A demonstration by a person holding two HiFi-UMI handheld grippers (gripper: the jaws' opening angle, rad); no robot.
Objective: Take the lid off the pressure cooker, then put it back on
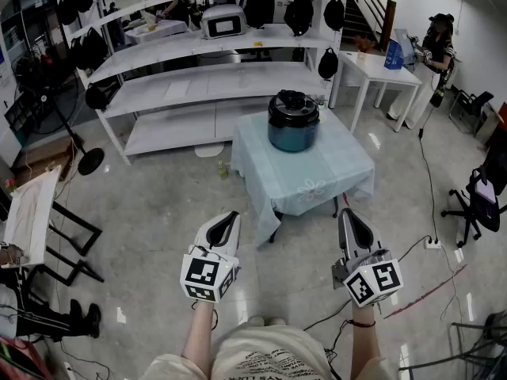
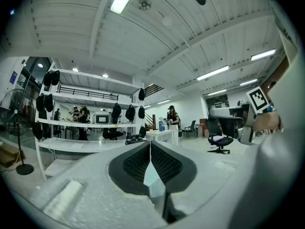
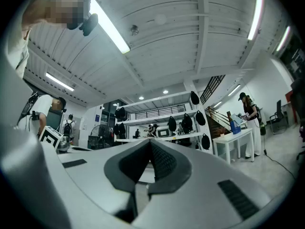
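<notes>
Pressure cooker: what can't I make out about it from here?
- Head view: the pressure cooker is small and distant; whether its lid is locked is too small to tell.
- Head view: its far side, hidden by its own body.
- Left gripper view and right gripper view: shut jaws fill the lower frame; the cooker cannot be picked out.

The pressure cooker [image 1: 293, 133] appears too small in the head view to tell whether its lid [image 1: 293, 101] is locked or only resting. The pale cloth [image 1: 317, 172] hides what stands beneath it. The person's torso [image 1: 265, 355] is cut off by the lower edge.
</notes>
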